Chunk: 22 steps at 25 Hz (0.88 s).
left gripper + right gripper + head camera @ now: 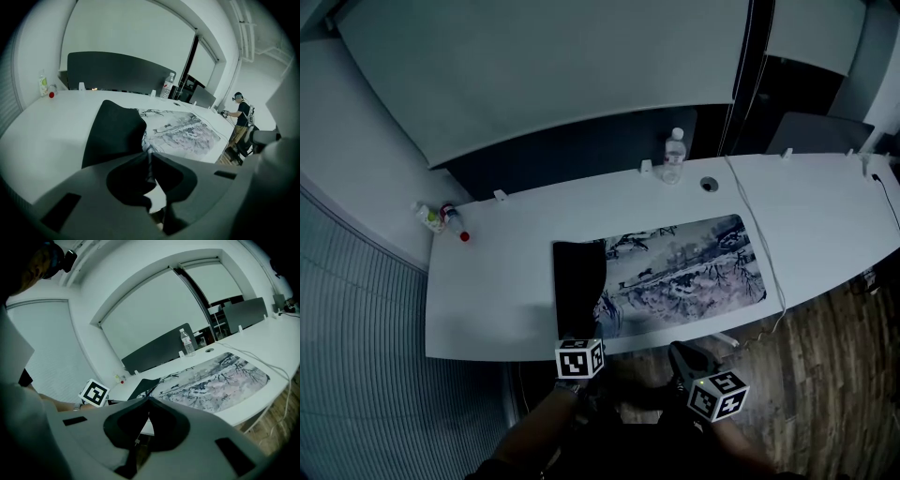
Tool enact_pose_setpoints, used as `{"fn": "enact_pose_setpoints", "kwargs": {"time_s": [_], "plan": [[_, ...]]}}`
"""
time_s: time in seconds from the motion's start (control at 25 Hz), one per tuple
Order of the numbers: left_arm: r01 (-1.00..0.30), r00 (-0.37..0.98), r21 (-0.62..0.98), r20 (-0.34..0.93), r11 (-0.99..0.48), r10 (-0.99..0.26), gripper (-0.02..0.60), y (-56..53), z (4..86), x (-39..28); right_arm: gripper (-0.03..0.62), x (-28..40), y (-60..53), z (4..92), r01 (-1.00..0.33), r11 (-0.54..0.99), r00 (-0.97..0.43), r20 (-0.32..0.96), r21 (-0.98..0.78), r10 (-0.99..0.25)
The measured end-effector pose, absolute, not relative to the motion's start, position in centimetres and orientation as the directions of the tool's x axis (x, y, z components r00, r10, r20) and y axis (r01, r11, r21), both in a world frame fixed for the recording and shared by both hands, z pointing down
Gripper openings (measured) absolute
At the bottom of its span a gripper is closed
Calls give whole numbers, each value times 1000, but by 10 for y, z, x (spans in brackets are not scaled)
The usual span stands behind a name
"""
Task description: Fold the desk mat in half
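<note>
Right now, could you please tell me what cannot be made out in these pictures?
Near-left corner of the mat: head view, behind the cube of the left gripper.
Print under the flap: covered in every view.
Label on the bottle: too small in every view.
The small items far left: too small and dim to name.
Right end of the table: head view, cut off by the edge.

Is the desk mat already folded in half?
No. The desk mat is partly folded: left end turned over, black underside up; the rest lies flat.
</note>
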<state>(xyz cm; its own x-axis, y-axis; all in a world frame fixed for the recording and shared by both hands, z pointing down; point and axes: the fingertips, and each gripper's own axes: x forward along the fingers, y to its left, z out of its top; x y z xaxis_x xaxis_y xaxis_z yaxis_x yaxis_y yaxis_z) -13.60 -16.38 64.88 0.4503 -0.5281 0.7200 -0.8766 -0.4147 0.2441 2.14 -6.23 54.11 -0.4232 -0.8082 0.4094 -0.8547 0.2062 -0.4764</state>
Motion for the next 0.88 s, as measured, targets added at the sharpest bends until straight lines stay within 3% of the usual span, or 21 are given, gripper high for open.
{"fn": "enact_pose_setpoints", "kwargs": {"time_s": [0.88], "plan": [[-854,482,261,724,-451,-493,37,-163,654,-55,23,98,-54,552,-863,142,-375,425,-485,-824]]}}
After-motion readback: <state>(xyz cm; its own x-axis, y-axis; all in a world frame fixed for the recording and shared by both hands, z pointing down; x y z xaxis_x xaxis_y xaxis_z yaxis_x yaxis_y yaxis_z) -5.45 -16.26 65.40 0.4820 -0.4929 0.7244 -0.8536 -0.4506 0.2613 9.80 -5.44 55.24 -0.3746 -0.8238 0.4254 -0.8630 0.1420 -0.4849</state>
